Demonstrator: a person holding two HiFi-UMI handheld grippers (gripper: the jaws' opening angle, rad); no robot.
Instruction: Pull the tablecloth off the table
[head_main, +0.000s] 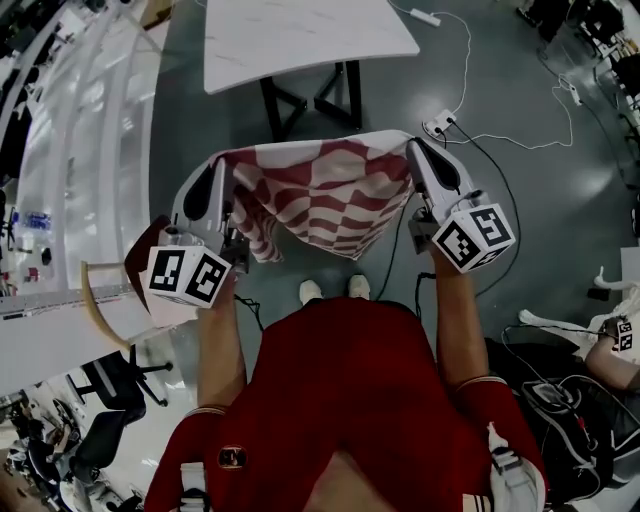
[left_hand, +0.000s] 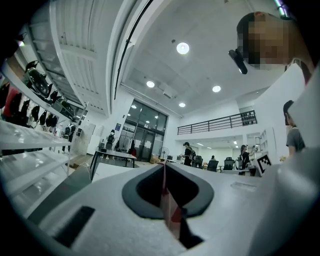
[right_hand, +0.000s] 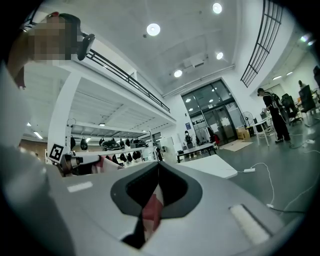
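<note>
Here, L claw (head_main: 218, 165), R claw (head_main: 413, 148) each clamped on tablecloth (head_main: 320, 205), pinched edges mostly hidden, table (head_main: 300, 40) cut off.

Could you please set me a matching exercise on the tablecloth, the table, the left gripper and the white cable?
Things:
1. tablecloth
2. table
3. left gripper
4. white cable

States:
A. lies on the grey floor
B. shut on a cloth edge
C. held up in the air, red and white
D. bare white top

Pairs: 1-C, 2-D, 3-B, 4-A
</note>
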